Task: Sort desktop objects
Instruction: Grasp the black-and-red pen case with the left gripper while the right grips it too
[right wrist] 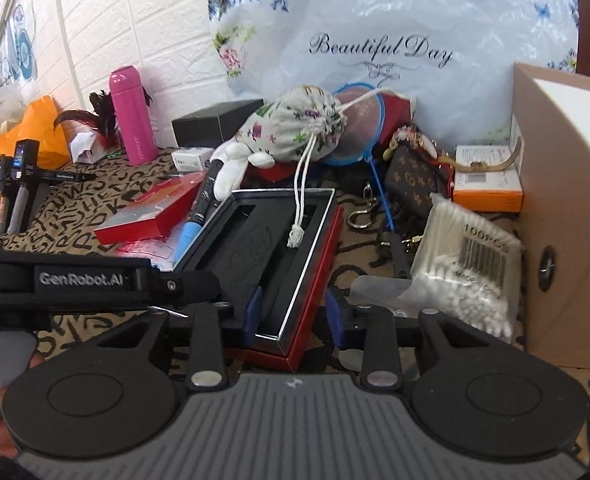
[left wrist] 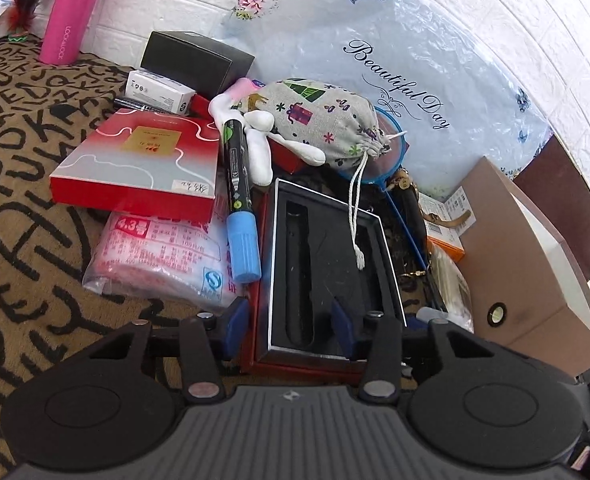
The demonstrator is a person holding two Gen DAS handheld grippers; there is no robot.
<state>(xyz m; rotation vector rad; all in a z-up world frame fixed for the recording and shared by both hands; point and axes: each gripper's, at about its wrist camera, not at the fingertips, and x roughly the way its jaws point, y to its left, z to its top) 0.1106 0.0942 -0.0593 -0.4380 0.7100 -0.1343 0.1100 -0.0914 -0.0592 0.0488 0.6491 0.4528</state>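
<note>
An open red box with a black foam tray (left wrist: 327, 248) (right wrist: 263, 248) lies in front of both grippers. My left gripper (left wrist: 289, 320) straddles its near left wall, one blue pad outside the red side and the other well inside the tray, a clear gap showing. My right gripper (right wrist: 295, 312) straddles the near right wall with its pads close in; I cannot see whether they press. A blue-capped marker (left wrist: 237, 200) (right wrist: 199, 208) leans on the box's left edge. The cord of a printed drawstring bag (left wrist: 319, 120) (right wrist: 291, 128) hangs into the tray.
A flat red box (left wrist: 143, 160) lies on a plastic packet (left wrist: 155, 256) at the left. A cotton swab bag (right wrist: 467, 264), a brown pouch (right wrist: 411, 184) and a cardboard box (right wrist: 567, 200) crowd the right. A pink bottle (right wrist: 129, 116) stands by the wall. A black housing marked GenRobot.AI (right wrist: 83, 280) crosses the left.
</note>
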